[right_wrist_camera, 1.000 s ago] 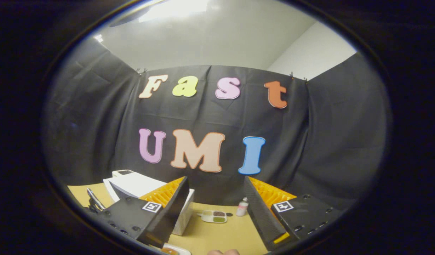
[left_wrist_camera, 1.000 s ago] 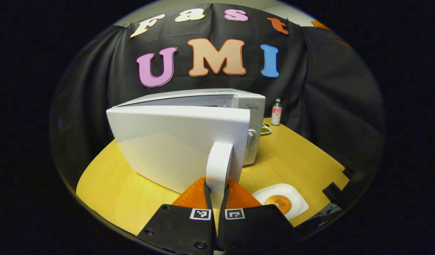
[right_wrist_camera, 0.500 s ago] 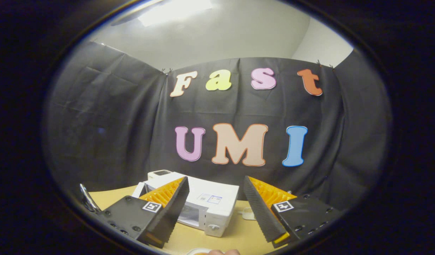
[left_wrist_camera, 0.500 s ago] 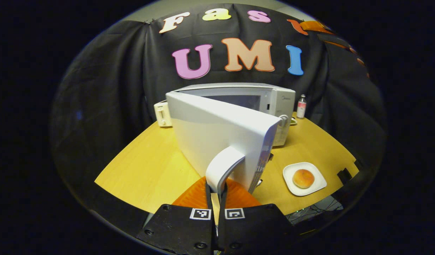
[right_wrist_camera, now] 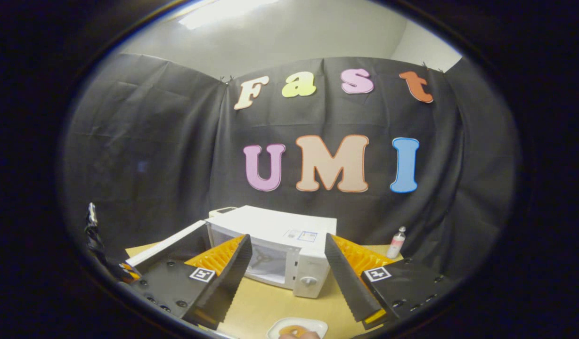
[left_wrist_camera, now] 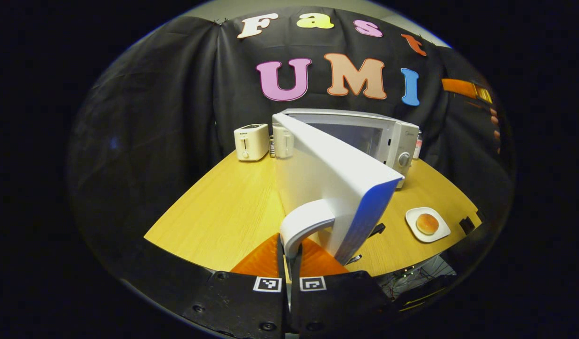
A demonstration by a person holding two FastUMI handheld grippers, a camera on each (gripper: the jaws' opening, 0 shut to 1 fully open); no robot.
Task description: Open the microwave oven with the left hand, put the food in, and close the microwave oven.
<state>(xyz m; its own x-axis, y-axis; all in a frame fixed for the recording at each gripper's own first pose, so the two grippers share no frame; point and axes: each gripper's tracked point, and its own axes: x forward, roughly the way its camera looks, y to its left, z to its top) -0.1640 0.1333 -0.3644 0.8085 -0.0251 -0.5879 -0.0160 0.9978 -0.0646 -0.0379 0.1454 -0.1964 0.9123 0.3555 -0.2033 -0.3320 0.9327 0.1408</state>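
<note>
Microwave door handle point(left_wrist_camera: 304, 225) | left gripper point(left_wrist_camera: 289, 254) clamped | right gripper point(right_wrist_camera: 285, 278) wide, empty

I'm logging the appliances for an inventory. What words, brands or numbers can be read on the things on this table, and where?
None can be read.
Stickers on the microwave top: too small.
Print on the toaster front: blurred.
Label on the bottle: too small.
Square markers on the left tongs: patterns, not words.
</note>
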